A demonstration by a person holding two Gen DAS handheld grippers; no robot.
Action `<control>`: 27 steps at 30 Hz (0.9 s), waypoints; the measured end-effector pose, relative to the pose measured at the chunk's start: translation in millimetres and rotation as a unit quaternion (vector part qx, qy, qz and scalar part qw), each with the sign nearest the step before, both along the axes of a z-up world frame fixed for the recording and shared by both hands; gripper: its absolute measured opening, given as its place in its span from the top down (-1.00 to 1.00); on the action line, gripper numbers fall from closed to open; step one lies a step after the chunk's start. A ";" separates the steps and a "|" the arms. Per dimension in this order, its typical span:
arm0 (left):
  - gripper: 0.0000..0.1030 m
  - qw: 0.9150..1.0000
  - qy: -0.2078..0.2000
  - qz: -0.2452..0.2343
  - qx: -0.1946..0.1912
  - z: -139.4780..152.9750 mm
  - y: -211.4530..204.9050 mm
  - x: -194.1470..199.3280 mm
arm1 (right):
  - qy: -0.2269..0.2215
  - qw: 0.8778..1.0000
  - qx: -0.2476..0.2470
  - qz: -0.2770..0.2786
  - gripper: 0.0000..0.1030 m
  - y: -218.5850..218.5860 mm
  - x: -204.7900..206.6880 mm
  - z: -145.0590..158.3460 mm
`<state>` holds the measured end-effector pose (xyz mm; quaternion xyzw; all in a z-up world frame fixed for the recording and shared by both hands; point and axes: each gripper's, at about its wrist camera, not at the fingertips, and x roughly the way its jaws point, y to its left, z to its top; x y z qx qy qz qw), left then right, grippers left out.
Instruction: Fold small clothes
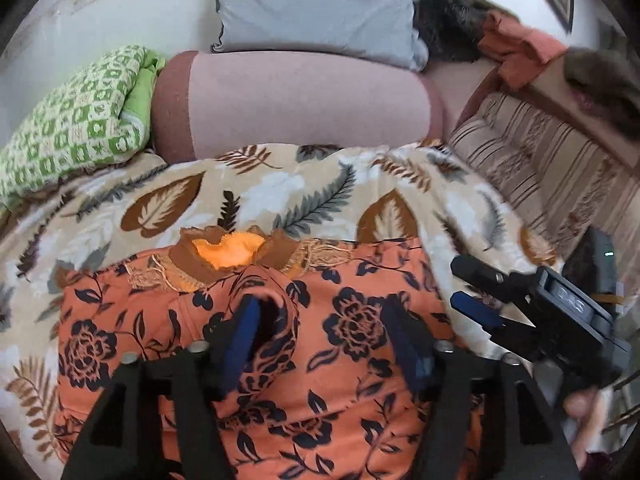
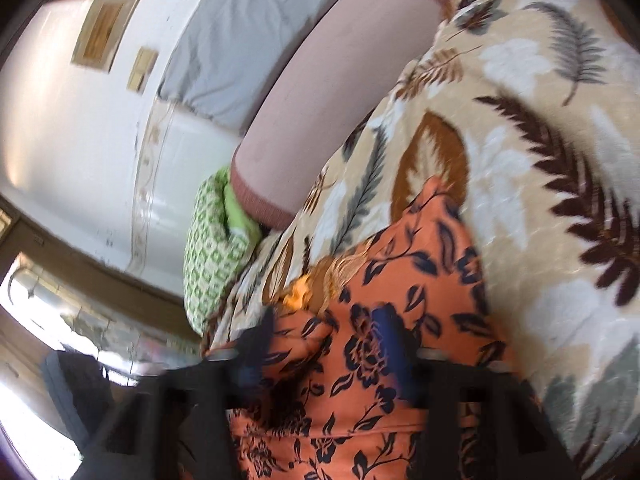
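An orange garment with a black flower print (image 1: 256,360) lies spread on the leaf-patterned blanket (image 1: 280,192), its brown neckline (image 1: 228,256) at the far edge. My left gripper (image 1: 324,332) is open just above it, with a raised fold of cloth against the left finger. My right gripper (image 1: 476,292) shows at the garment's right edge, fingers slightly apart. In the right wrist view the right gripper (image 2: 328,340) is open over the garment (image 2: 372,312), tilted and blurred.
A pink bolster (image 1: 296,100), a grey pillow (image 1: 320,8) and a green patterned quilt (image 1: 76,120) lie behind the blanket. A striped cushion (image 1: 540,168) and dark fur item (image 1: 452,24) sit at the right. White wall (image 2: 80,140) beyond.
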<state>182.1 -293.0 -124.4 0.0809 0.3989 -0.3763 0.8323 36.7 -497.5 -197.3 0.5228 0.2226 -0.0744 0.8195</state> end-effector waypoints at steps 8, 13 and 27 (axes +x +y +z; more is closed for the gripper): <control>-0.49 0.983 -0.014 0.171 -0.066 3.4 133.8 39.0 | 0.021 0.996 -0.075 0.039 -0.41 30.4 21.0 12.7; -0.49 0.962 0.007 0.273 0.003 -51.2 169.9 60.7 | 0.046 0.969 -0.210 0.125 -0.41 97.3 47.9 28.9; -0.49 0.955 0.052 0.280 0.083 -104.5 175.7 77.7 | 0.192 0.826 -0.492 0.197 -0.40 206.9 63.3 -2.5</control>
